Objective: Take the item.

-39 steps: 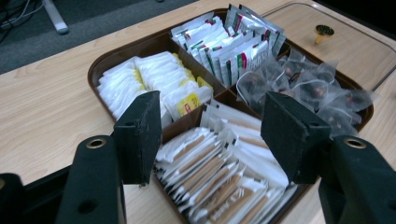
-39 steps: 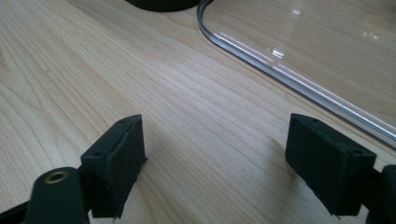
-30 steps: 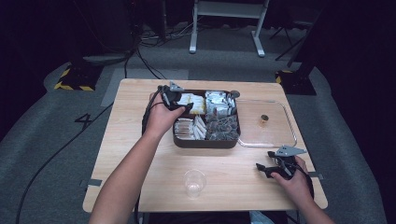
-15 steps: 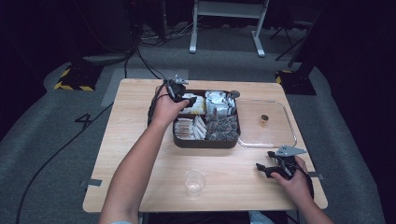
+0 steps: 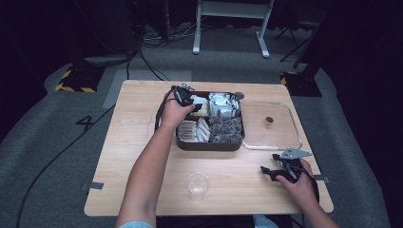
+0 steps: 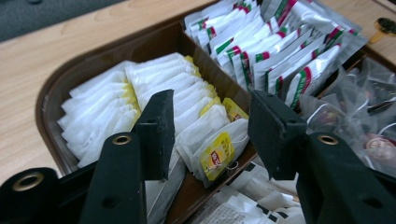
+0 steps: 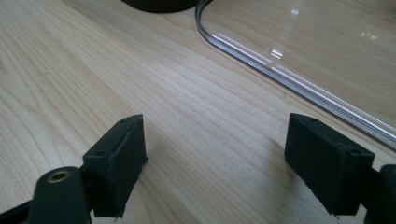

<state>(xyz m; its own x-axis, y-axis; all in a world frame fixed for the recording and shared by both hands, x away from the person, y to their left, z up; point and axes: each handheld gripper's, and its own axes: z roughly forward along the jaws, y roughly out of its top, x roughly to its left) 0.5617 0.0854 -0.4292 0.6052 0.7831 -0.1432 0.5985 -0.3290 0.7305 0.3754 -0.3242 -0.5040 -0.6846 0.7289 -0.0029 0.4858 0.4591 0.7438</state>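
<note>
L gripper [image 6: 208,135] hovers over the brown divided tray [image 5: 209,145], jaws wide apart, holding nothing, w/ white tea bags [image 6: 187,107] in the compartment just below. R gripper [image 7: 215,163] rests on the wooden table [image 5: 142,156] near the clear lid [image 5: 271,126], jaws wide apart, empty.

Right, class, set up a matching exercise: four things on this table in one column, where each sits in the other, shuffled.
Things:
1. clear plastic cup
2. clear lid
3. left gripper
4. right gripper

Places:
A. over the tea bags in the brown tray
B. flat beside the tray's right edge
C. near edge, between the person's arms
D. bare wood near the lid's front corner

Pairs: 1-C, 2-B, 3-A, 4-D
</note>
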